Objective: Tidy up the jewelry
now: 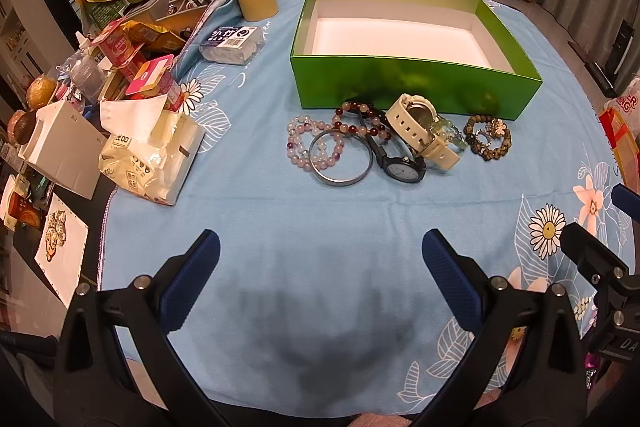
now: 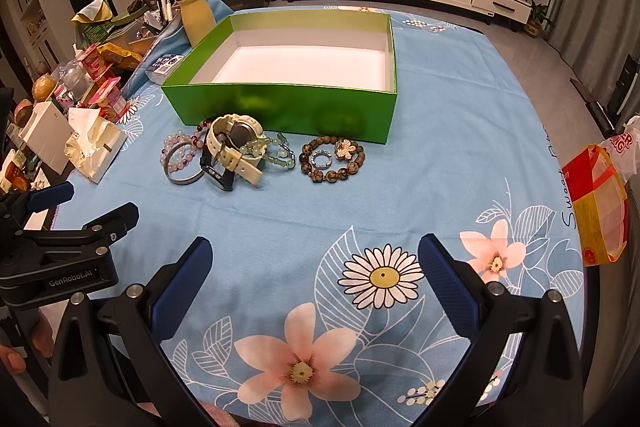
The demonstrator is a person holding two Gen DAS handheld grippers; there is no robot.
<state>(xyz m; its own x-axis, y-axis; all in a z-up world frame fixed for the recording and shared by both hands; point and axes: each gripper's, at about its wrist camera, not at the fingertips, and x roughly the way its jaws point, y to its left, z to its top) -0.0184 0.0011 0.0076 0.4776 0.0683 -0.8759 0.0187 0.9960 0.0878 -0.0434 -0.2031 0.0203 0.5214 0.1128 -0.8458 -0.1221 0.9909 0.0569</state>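
Between both wide-open grippers and the jewelry pile lies bare blue tablecloth (image 1: 320,219) — nothing stands on that stretch. The pile itself crowds the near wall of the green box (image 1: 416,87): the cream watch (image 1: 420,125) lies against it, with the black watch (image 1: 402,169) and metal bangle (image 1: 340,157) overlapping the pink bead bracelets (image 1: 316,143). The brown bead bracelet (image 2: 332,161) lies slightly apart. Left of the pile, a tissue pack (image 1: 152,159) and clutter block the table's edge — the right side stays open up to an orange bag (image 2: 596,203).
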